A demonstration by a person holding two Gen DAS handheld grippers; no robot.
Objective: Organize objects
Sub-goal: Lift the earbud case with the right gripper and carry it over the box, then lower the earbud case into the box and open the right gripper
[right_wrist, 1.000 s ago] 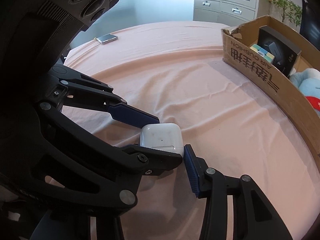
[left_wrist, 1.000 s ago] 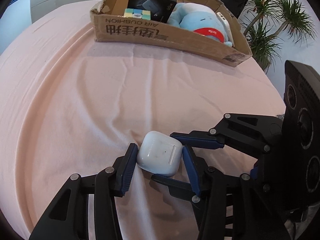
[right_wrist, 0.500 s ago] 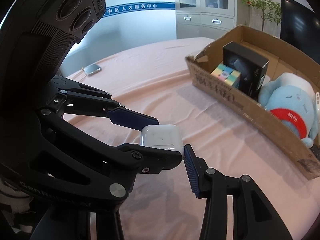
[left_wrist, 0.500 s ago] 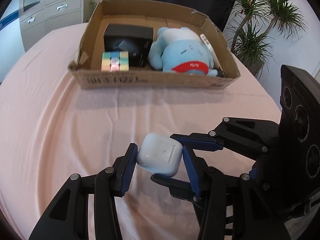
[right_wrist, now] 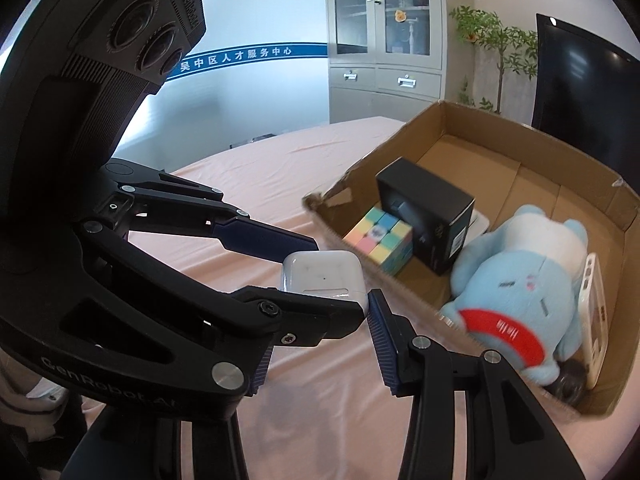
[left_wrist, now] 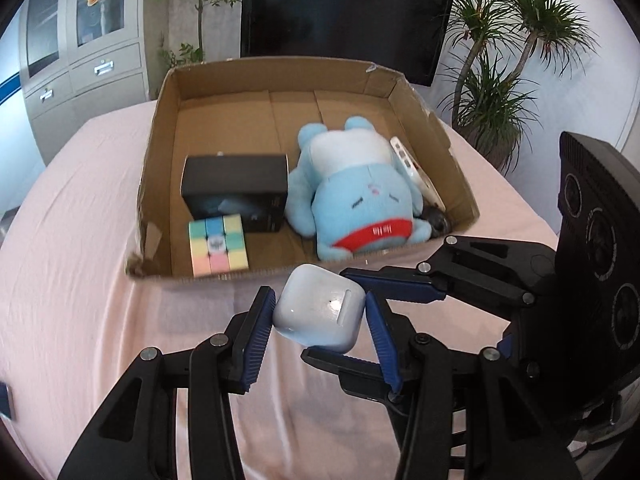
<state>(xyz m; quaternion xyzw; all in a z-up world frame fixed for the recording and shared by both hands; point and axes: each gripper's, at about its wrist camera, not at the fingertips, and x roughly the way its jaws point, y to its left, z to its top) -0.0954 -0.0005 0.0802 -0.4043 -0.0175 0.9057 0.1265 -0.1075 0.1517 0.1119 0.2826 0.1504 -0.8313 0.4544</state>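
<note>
Two wrist fisheyes, close in, crossing over one cardboard box.

Left wrist view: looking forward along the left claw (left_wrist: 320,320), tilted down into the cardboard box (left_wrist: 160,152) from its near side, monitor (left_wrist: 340,12) and plants behind. Right wrist view: riding the right claw (right_wrist: 320,304), facing across the pink worktop (right_wrist: 248,184) toward the box's corner (right_wrist: 520,148), cabinet (right_wrist: 384,52) and wall behind. Shared in both: white earbud case (left_wrist: 320,312) right up close, pastel cube (left_wrist: 218,244), black carton (left_wrist: 236,188), blue plush (left_wrist: 360,200).
</note>
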